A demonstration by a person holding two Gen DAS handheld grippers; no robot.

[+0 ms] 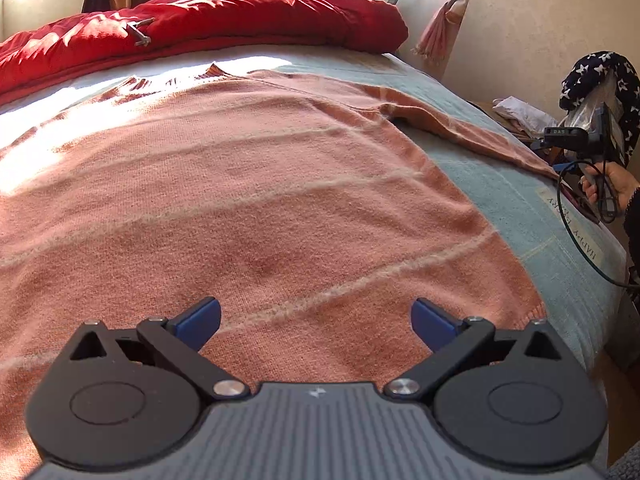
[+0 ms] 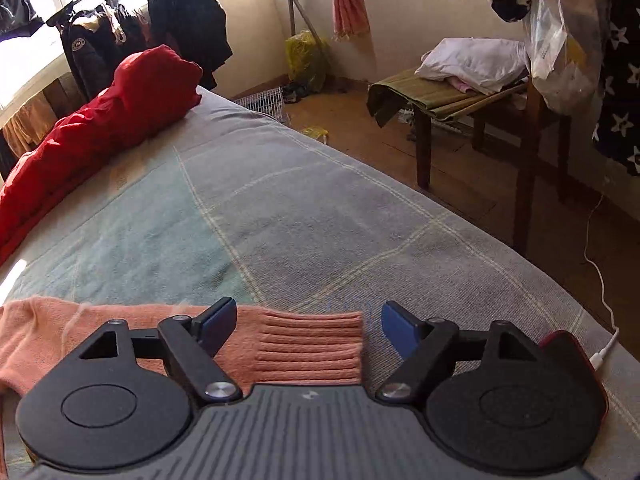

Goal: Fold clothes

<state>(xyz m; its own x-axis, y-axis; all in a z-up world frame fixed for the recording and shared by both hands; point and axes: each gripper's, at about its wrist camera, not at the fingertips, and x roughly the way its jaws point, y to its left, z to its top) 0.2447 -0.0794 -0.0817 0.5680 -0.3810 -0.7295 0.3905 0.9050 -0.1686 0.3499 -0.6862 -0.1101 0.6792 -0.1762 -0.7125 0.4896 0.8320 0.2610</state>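
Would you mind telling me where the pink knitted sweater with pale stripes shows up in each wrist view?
Left wrist view: the pink knitted sweater with pale stripes fills the middle and left, spread flat on the bed.
Right wrist view: only its ribbed sleeve cuff shows, bottom centre, between the open fingers.
Shared landmark: the red quilt bunched at the bed's far end.

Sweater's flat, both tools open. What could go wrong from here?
1. The right tool sits over the ribbed cuff; a shallow pinch may slip off its edge.
2. A red phone and its white cable lie beside that tool and could snag.
3. The left tool hovers mid-body of the sweater, risking a bunched grab.
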